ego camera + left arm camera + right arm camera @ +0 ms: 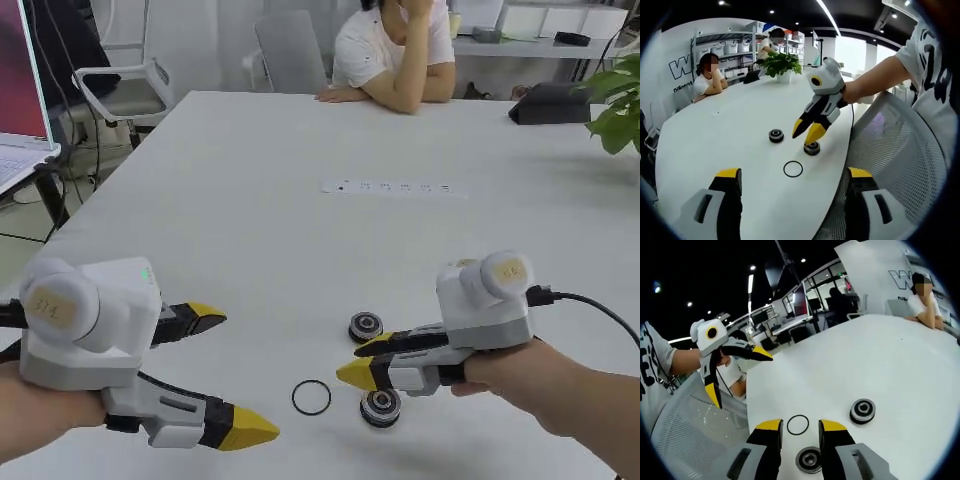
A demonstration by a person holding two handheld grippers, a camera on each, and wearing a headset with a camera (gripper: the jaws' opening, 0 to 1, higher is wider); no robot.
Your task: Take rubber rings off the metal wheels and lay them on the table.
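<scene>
Lower left in the head view, the left gripper [238, 374] gapes wide and empty, while the right gripper [358, 360], slightly parted and empty, hovers between two metal wheels [380, 407], with a loose rubber ring [294, 398] on the table [260, 200] at lower centre.

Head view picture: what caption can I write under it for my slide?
Left gripper open wide, right gripper near a metal wheel, one black rubber ring lying loose on the white table.

1. The rubber ring [311, 397] lies on the table [300, 200], between my left gripper [240, 374] and right gripper [362, 360].
2. The far wheel [366, 326] sits beyond my right jaws; the near wheel [381, 407] sits right of the ring.
</scene>
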